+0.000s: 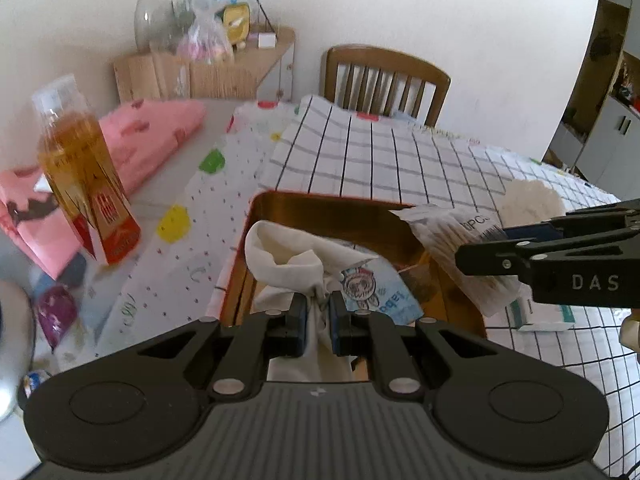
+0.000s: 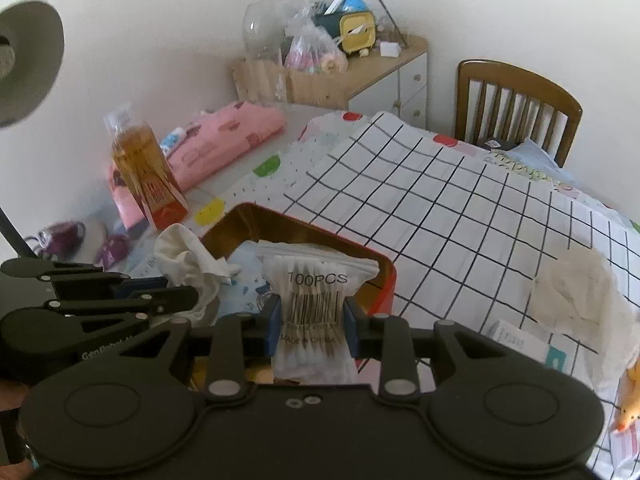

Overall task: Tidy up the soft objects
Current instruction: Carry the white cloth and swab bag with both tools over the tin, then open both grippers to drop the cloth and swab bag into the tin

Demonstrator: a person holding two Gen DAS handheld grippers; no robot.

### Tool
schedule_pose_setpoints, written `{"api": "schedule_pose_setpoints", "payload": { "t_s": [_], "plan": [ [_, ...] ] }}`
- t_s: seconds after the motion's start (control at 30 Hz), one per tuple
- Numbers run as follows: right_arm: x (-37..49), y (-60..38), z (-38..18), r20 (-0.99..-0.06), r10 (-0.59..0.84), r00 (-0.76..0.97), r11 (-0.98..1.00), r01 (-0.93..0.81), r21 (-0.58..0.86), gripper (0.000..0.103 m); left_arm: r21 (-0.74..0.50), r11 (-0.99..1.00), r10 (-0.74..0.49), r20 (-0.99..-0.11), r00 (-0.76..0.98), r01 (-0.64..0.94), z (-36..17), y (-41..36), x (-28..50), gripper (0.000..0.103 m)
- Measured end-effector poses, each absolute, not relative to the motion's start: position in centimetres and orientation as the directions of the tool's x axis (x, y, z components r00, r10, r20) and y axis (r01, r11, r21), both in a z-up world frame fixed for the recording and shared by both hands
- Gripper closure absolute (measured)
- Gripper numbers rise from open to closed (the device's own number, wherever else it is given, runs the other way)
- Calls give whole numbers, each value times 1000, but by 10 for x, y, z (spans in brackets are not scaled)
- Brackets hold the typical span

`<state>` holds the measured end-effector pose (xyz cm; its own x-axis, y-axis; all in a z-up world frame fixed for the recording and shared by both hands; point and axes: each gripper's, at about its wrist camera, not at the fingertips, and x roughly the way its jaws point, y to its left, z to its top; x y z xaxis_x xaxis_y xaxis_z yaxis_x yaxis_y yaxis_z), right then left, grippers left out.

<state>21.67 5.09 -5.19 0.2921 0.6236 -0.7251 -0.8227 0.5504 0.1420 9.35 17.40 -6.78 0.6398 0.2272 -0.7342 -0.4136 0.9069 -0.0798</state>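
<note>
A red tin box (image 1: 320,204) with a golden inside stands on the checked tablecloth; it also shows in the right wrist view (image 2: 304,226). My left gripper (image 1: 318,312) is shut on a white cloth (image 1: 288,256) and holds it over the box's near end. My right gripper (image 2: 311,320) is shut on a clear bag of cotton swabs (image 2: 314,284) marked 100PCS, held over the box's right side; the bag also shows in the left wrist view (image 1: 452,248). A blue printed packet (image 1: 376,288) lies inside the box. A fluffy white pad (image 2: 576,292) lies on the tablecloth to the right.
A bottle of amber liquid (image 1: 82,168) stands left of the box, with folded pink fabric (image 1: 152,136) behind it. A small white and green carton (image 2: 528,342) lies near the right gripper. A wooden chair (image 1: 384,80) and a cluttered cabinet (image 1: 224,64) stand beyond the table.
</note>
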Motion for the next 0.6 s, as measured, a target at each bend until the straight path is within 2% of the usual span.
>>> {"api": "schedule_pose_setpoints", "payload": {
  "t_s": [0.6],
  "plan": [
    [219, 80, -85, -767, 592, 247, 465, -882, 75, 69, -104, 907, 175, -789, 589, -409, -95, 175, 115, 91]
  ]
}}
